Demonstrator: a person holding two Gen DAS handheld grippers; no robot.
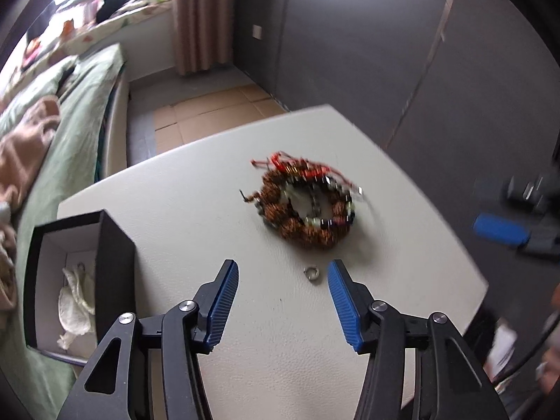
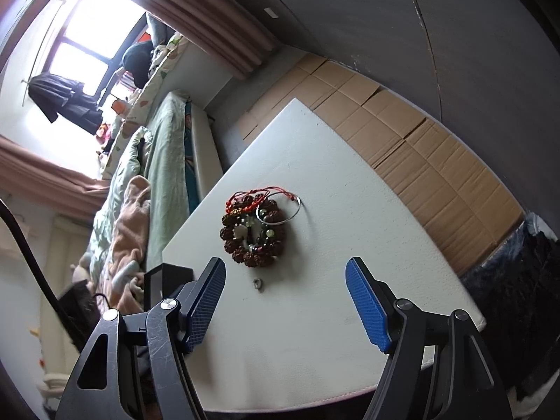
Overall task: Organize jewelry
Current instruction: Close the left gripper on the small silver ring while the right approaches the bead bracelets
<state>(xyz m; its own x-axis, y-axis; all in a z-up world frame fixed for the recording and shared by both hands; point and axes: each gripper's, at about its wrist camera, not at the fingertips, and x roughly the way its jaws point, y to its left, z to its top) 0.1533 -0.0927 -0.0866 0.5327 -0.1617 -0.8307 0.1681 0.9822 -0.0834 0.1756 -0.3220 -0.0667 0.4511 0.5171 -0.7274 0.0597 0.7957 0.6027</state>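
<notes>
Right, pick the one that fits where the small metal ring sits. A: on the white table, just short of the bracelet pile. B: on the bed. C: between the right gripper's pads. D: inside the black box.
A: the ring lies bare on the table, apart from the bracelet pile and untouched.

Both grippers look the same. The left gripper (image 1: pixel 283 269) has black angular arms with triangular cut-outs, round silver screws at the joints, and fingers (image 1: pixel 224 301) covered with blue ribbed pads. The right gripper (image 2: pixel 285 269) shows blue pads with a fine grid pattern (its black arms are lightly scratched).
</notes>
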